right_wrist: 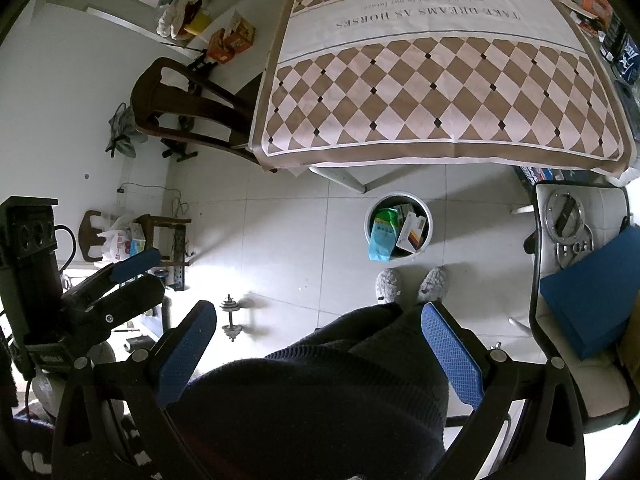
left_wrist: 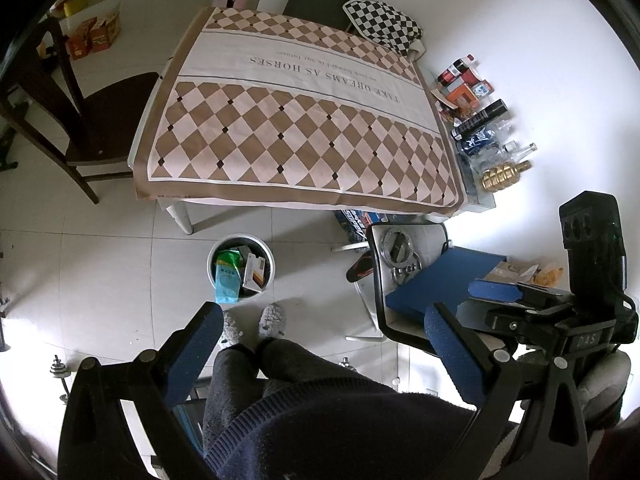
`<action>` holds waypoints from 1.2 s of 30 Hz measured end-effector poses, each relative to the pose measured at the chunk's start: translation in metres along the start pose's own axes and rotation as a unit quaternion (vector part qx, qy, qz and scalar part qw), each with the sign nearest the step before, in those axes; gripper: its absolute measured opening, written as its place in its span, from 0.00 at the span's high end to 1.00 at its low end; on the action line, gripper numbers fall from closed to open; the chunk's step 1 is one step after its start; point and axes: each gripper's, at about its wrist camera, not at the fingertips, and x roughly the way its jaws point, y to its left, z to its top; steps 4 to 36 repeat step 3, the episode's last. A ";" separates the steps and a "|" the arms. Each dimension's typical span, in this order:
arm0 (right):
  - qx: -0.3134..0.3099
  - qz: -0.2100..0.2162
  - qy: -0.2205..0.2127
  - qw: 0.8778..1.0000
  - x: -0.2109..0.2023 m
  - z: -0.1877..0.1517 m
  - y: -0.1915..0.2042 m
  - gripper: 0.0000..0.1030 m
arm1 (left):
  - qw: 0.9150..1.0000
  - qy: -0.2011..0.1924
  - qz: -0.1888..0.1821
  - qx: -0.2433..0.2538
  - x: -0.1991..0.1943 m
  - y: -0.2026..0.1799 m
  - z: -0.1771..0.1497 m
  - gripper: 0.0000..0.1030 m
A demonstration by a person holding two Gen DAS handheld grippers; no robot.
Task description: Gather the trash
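A white round trash bin (left_wrist: 240,237) (right_wrist: 400,195) stands on the tiled floor by the table's near edge. Inside it lie a teal pouch (left_wrist: 227,280) (right_wrist: 380,240), a white and orange box (left_wrist: 254,272) (right_wrist: 410,232) and green packaging. My left gripper (left_wrist: 322,312) is open and empty, held high above the person's legs, short of the bin. My right gripper (right_wrist: 320,308) is likewise open and empty above the legs. The table's checked cloth (left_wrist: 300,120) (right_wrist: 440,80) lies flat with nothing on it.
A dark wooden chair (left_wrist: 80,120) (right_wrist: 180,108) stands left of the table. Bottles and boxes (left_wrist: 480,120) line the wall on the right. A white chair holds a blue box (left_wrist: 440,280) (right_wrist: 588,296) and metal rings. Grey slippers (left_wrist: 272,320) stand before the bin; a dumbbell (right_wrist: 232,316) lies left.
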 end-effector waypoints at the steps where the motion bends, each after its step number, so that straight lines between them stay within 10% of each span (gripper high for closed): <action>1: 0.000 0.000 0.001 1.000 0.000 -0.001 0.000 0.00 | 1.000 0.000 0.000 -0.001 0.001 -0.001 0.000 0.00; 36: -0.002 -0.001 0.001 1.000 -0.001 -0.001 0.000 0.00 | 1.000 0.000 -0.001 -0.002 0.001 0.000 0.001 0.00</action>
